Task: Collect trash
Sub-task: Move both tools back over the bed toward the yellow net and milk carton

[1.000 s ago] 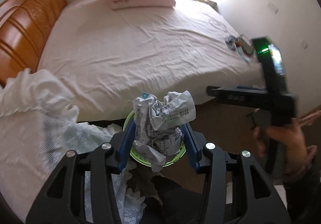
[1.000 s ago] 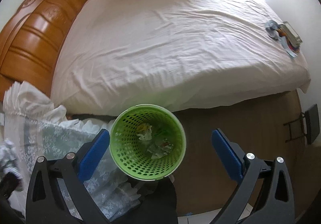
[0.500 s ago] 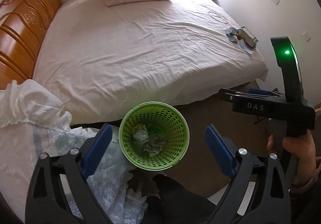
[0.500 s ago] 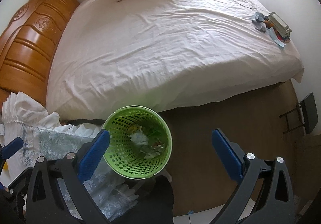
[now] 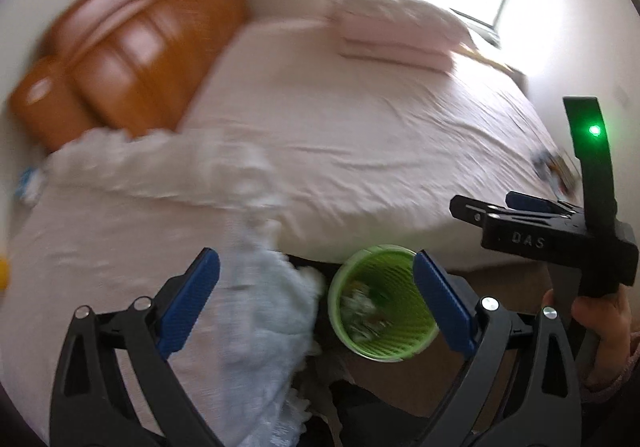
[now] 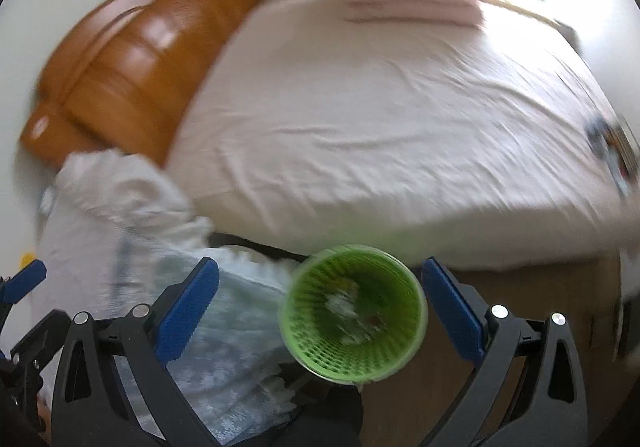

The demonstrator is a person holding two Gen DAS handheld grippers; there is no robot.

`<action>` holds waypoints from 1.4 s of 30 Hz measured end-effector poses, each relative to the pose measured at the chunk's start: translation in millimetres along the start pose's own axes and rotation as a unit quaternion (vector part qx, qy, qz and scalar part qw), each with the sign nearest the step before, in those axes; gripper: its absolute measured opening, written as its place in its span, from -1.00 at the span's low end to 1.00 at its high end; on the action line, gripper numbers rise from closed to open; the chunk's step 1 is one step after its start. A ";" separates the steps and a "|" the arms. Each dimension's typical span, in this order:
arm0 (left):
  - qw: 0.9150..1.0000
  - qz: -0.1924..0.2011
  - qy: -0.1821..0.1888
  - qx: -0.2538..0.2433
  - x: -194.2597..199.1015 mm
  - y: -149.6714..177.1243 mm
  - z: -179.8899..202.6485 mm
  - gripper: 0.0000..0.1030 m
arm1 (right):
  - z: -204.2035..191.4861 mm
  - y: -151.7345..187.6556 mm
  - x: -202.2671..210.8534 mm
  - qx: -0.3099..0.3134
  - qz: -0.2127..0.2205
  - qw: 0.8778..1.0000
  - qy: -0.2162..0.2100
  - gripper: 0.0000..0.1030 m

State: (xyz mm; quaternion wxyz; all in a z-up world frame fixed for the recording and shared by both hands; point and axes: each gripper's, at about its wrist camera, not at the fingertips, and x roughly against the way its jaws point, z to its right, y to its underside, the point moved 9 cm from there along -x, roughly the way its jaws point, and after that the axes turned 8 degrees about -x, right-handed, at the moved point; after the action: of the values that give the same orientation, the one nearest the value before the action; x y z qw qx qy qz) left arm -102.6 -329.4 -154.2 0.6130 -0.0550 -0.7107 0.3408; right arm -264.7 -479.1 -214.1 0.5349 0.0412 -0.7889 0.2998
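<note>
Hanging wide apart and holding nothing, the left claw has its blue pads spread over the draped cloth and the green basket; the right claw gapes just as wide and just as empty, its pads either side of that same basket seen from its own camera.

Judging from this, at least part of the collecting looks done: crumpled trash lies at the bottom of the basket, pale scraps with a touch of yellow and red, too blurred to name; the basket is far from full.

It stands on the brown floor, just beside the bed and close against a frilly white cloth.

What may be left is the small clutter near the bed's far edge, well apart from the basket; whether it is trash I cannot tell.
</note>
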 end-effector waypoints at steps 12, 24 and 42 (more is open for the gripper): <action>0.970 0.044 -0.146 0.189 81.1 56.8 -190.1 0.85 | -254.4 2.9 1.7 0.227 0.003 0.964 -0.138 0.95; 0.920 0.030 -0.224 0.322 85.2 125.7 -328.9 0.85 | -440.3 44.6 -25.0 0.366 -0.026 0.911 -0.188 0.95; 0.813 -0.025 -0.280 0.509 -22.0 215.6 -593.7 0.85 | -597.1 51.0 -135.9 0.416 -0.071 0.882 -0.210 0.95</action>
State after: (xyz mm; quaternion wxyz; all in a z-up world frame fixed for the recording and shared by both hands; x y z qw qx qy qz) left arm 369.1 71.4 -281.9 0.3361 0.3804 -0.5776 0.6393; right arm 262.4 -163.5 -205.9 0.3105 0.3778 -0.6800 0.5463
